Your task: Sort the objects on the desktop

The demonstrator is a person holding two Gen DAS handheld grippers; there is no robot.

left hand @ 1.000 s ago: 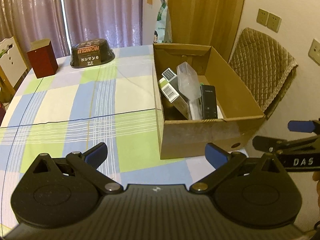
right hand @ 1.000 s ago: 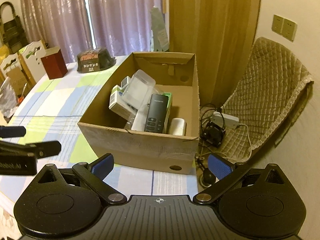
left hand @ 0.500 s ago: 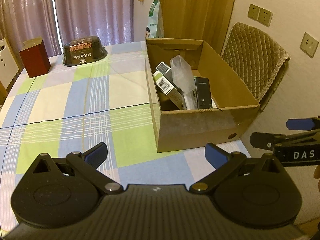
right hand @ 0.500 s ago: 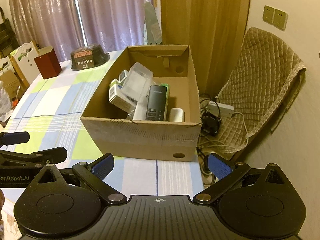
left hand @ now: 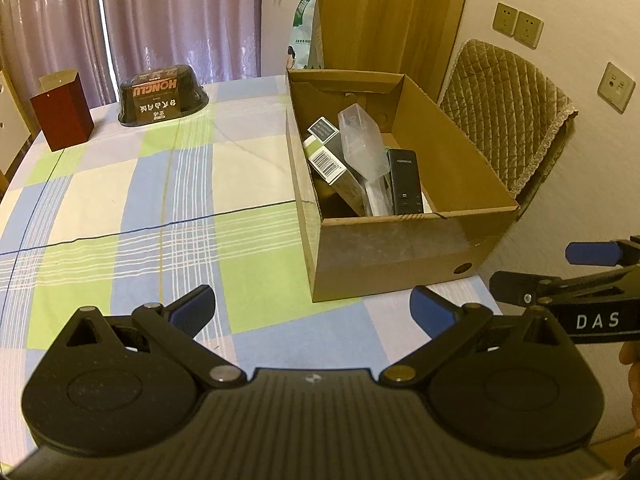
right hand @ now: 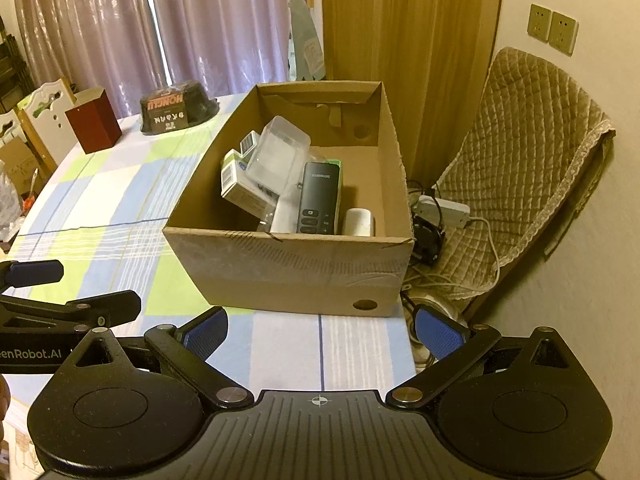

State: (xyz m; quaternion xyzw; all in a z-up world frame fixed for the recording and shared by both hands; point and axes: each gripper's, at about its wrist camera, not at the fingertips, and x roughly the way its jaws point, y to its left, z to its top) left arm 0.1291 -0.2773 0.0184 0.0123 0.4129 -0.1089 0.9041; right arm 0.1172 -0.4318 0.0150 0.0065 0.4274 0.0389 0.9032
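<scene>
Cardboard box (right hand: 288, 272): near wall hides the lower ends of the black remote (right hand: 318, 196) and the white item (right hand: 360, 222). Right tool (left hand: 592, 276): cut off at the frame's right edge. Remote lettering: too small to read.

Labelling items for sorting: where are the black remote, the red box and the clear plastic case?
black remote (right hand: 318, 200), right wrist view, its face.
red box (left hand: 62, 118), left wrist view, front side.
clear plastic case (right hand: 278, 156), right wrist view, lid.

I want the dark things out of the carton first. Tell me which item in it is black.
The black remote control with its buttons toward the near wall of the cardboard box. The clear plastic case and barcoded white carton beside it are pale.
</scene>
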